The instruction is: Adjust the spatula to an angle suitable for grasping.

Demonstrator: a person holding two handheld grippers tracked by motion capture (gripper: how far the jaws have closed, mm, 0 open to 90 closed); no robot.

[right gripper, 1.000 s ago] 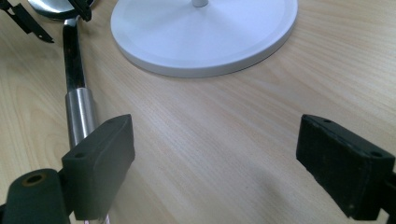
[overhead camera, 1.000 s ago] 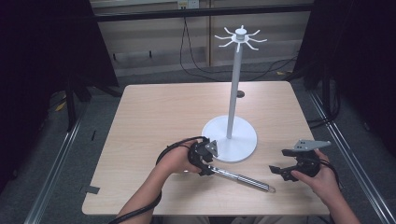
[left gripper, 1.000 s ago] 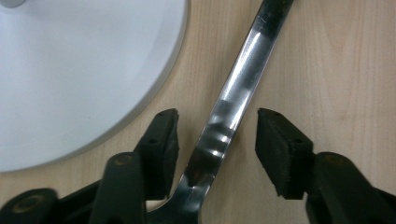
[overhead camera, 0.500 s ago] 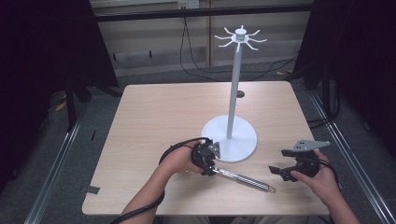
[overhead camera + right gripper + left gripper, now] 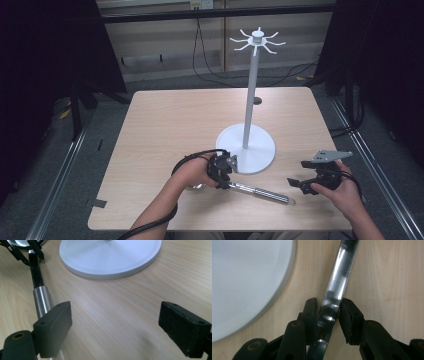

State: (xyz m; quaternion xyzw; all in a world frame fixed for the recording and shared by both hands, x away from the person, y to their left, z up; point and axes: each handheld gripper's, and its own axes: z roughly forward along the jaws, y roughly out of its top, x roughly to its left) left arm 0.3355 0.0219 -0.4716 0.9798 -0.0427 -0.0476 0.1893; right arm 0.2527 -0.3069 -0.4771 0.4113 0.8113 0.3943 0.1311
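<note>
White stand [image 5: 248, 142] seen on wooden table [image 5: 170, 120], round base near middle, thin pole up, hooks at top. Long shiny metal tool [image 5: 260, 192] laid flat on table near front edge, just in front of base. Left gripper [image 5: 222, 172] set over tool's left end, jaws just closing around it. Right gripper [image 5: 302, 182] held at right, apart from tool, jaws wide.

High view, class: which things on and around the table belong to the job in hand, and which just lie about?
In the job:
metal utensil
left claw, closing on its handle
white hook stand

Lying about:
right claw, open
small dark disc
floor cables
</note>
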